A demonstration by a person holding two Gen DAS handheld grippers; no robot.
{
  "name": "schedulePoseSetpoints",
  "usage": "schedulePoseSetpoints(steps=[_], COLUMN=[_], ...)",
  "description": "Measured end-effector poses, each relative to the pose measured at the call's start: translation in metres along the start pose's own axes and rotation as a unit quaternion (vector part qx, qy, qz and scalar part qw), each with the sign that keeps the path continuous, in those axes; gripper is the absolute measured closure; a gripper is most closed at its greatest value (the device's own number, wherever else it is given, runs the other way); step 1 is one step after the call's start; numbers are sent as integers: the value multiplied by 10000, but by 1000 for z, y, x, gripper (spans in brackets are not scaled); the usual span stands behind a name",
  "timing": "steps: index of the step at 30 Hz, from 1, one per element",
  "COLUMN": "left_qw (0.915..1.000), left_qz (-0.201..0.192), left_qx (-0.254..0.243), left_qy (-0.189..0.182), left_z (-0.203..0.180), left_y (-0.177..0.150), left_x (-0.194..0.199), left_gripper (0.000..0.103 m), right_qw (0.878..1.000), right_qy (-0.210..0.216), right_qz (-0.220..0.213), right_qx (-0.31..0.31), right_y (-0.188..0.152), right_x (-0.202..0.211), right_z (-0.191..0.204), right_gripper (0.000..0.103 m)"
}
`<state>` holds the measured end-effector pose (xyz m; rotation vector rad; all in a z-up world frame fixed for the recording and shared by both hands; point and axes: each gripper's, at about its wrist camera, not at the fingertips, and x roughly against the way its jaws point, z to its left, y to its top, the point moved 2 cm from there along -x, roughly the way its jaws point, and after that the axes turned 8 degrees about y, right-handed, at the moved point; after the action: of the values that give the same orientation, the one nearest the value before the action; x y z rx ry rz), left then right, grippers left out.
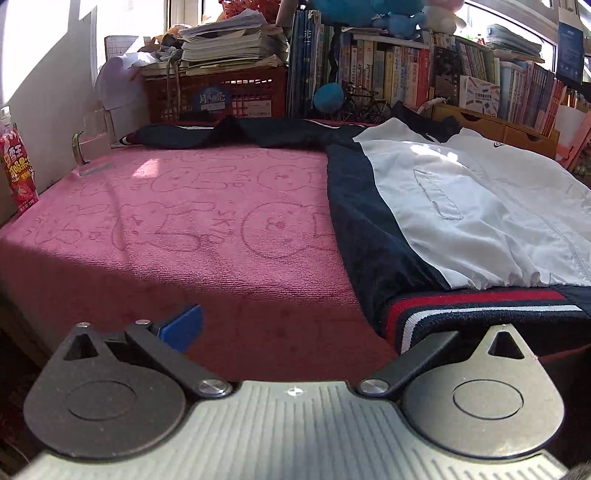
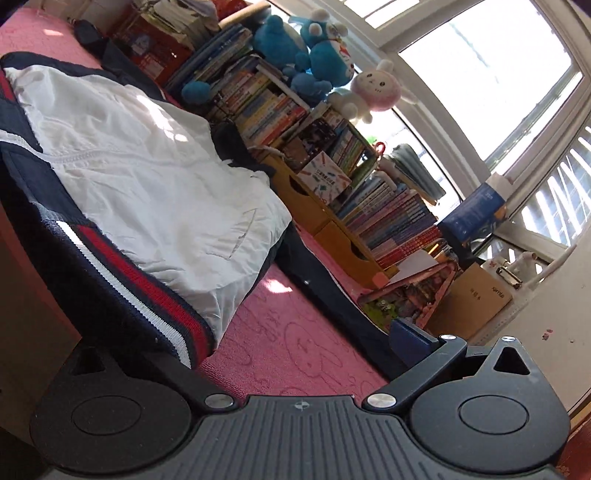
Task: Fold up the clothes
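Pink towel covers the table, with the jacket spread flat at 2 o'clock from my left gripper. Both my grippers are spread wide and gripping nothing. Left one's right finger is tucked under the striped hem. My right gripper has its left finger hidden under that hem too, jacket at 10 o'clock.

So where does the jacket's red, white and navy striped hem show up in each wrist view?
Left wrist: the striped hem runs along the lower right, at the table's near edge.
Right wrist: the striped hem slants across the lower left.
Shared landmark: the blue plush toy on top of the books.
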<state>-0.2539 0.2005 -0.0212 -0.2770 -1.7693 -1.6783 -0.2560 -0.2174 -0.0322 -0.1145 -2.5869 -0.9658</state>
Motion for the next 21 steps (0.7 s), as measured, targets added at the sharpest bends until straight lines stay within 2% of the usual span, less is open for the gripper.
schedulePoseSetpoints(steps=[3, 5, 9, 10, 14, 16, 19, 21], left_qw=[9993, 9952, 9711, 9717, 9845, 9873, 9913, 9941], left_qz=[-1, 61, 519, 553, 346, 349, 314, 205], left_qx=[336, 878, 2166, 2155, 1648, 1466, 1100, 729], left_qy=[-191, -424, -860, -794, -494, -509, -653, -774], left_z=[11, 26, 59, 59, 47, 44, 31, 13], left_y=[1, -2, -18, -20, -17, -14, -12, -10], left_x=[2, -1, -18, -20, -13, -14, -13, -7], left_gripper=[0, 0, 0, 0, 0, 0, 0, 0], right_qw=[9999, 9996, 9964, 9954, 9936, 9922, 9913, 9944], right_qy=[77, 188, 561, 651, 831, 789, 206, -515], right_qz=[-67, -168, -432, -469, -258, -189, -227, -381], right_qx=[55, -89, -472, -516, -717, -944, -1279, -839], right_y=[1, 5, 18, 20, 14, 4, -4, 2], right_x=[-1, 0, 4, 4, 1, 2, 10, 23], right_z=[10, 11, 15, 17, 17, 4, -26, -32], right_gripper=[0, 0, 0, 0, 0, 0, 1, 0])
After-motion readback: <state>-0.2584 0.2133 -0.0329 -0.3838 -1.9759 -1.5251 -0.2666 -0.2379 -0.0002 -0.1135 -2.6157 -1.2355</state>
